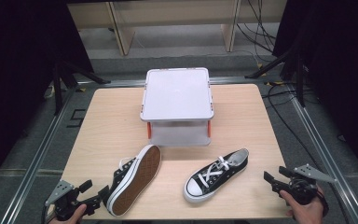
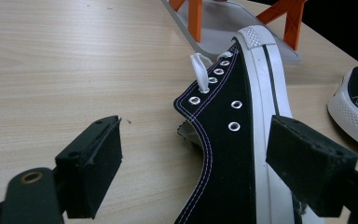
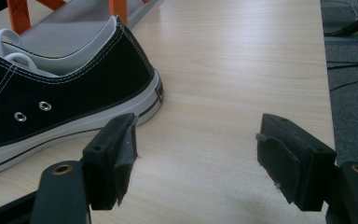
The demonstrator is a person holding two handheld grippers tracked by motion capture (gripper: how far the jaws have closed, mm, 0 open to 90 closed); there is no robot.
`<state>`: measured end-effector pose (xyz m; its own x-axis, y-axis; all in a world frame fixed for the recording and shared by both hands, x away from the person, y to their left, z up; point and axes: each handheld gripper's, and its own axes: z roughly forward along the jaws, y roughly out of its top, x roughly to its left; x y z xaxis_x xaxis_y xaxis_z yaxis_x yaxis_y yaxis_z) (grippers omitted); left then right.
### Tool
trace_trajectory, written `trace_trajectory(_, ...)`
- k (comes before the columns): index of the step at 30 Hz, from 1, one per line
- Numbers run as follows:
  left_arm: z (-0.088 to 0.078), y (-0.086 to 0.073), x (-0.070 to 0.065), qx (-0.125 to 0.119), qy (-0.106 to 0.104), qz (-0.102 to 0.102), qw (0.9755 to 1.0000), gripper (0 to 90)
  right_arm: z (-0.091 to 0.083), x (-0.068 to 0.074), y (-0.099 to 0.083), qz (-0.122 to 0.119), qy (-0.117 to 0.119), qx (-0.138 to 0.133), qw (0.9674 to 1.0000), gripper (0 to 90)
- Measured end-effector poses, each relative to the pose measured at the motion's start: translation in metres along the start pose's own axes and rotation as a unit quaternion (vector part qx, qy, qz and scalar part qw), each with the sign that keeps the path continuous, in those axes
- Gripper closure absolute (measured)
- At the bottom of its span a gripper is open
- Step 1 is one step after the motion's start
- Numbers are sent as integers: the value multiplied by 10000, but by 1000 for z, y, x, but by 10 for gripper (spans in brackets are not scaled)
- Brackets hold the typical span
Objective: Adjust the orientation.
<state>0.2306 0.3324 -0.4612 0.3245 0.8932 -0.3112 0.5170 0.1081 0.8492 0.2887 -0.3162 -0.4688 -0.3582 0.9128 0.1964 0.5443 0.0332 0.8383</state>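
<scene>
1. At the near left, our left gripper (image 1: 95, 198) has its jaws spread wide around the heel of the black canvas sneaker lying on its side (image 1: 135, 179), sole rim and upper between the pads, not yet pinched.
2. Right gripper (image 1: 266, 178) is released and empty, near the heel of the upright black sneaker (image 1: 216, 175).
3. The white lidded plastic box (image 1: 178, 100) sits at the far middle, probably where the shoes go.

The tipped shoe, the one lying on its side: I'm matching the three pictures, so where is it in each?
High view: tipped shoe lower left, tan sole showing.
Left gripper view: centre to right, between the open jaws.
Right gripper view: not in it.
Shared landmark: the lidded box with orange clips.
</scene>
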Motion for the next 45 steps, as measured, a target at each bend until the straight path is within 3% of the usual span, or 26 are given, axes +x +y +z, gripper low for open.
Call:
trace_trajectory(4, 1, 1, 0, -16, -38, -23, 10000, 176, 0, 0, 0, 6, 5, -14, 10000, 291)
trace_trajectory(6, -1, 2, -1, 97, 34, 21, 9999, 176, 0, 0, 0, 6, -1, -15, 10000, 291)
trace_trajectory(8, 2, 2, -2, -16, -38, -31, 10000, 176, -1, 0, 0, -8, -22, 18, 10000, 291)
trace_trajectory(12, 4, 4, -1, 60, -88, 54, 9999, 176, -1, 0, -1, 25, -35, 16, 10000, 291)
trace_trajectory(13, 5, 4, -3, 7, -88, -42, 10000, 176, -1, 0, -1, 20, -23, 3, 10000, 291)
trace_trajectory(16, 8, 6, -5, 36, -128, -29, 9999, 176, 0, -1, -1, 16, -69, -13, 10000, 291)
trace_trajectory(22, 15, 10, -5, 199, -299, 52, 9993, 182, 1, 0, -1, 55, -79, 14, 10000, 291)
trace_trajectory(26, 23, 11, -5, 259, -282, 6, 9993, 183, 1, -1, -1, 43, -67, -11, 10000, 292)
trace_trajectory(27, 24, 12, -3, 370, -266, 54, 9989, 183, 1, -1, -1, 43, -67, -11, 10000, 292)
trace_trajectory(28, 28, 12, -2, 331, -303, -26, 9990, 183, 1, -1, -1, 47, -68, -7, 10000, 292)
trace_trajectory(30, 32, 11, 0, 562, -267, -25, 9981, 183, 1, 0, -1, 39, -72, -1, 10000, 292)
trace_trajectory(32, 34, 11, -1, 626, -282, -30, 9976, 184, 1, 0, -1, 44, -71, -5, 10000, 292)
trace_trajectory(38, 35, 10, -4, 596, -356, -90, 9975, 189, 1, -1, -1, 45, -75, 5, 10000, 292)
trace_trajectory(41, 33, 10, -9, 613, -341, 0, 9975, 189, 0, 0, -1, 50, -38, 33, 10000, 292)
trace_trajectory(45, 35, 10, -18, 672, -591, 155, 9959, 160, 0, -1, -1, 33, -35, 23, 10000, 292)
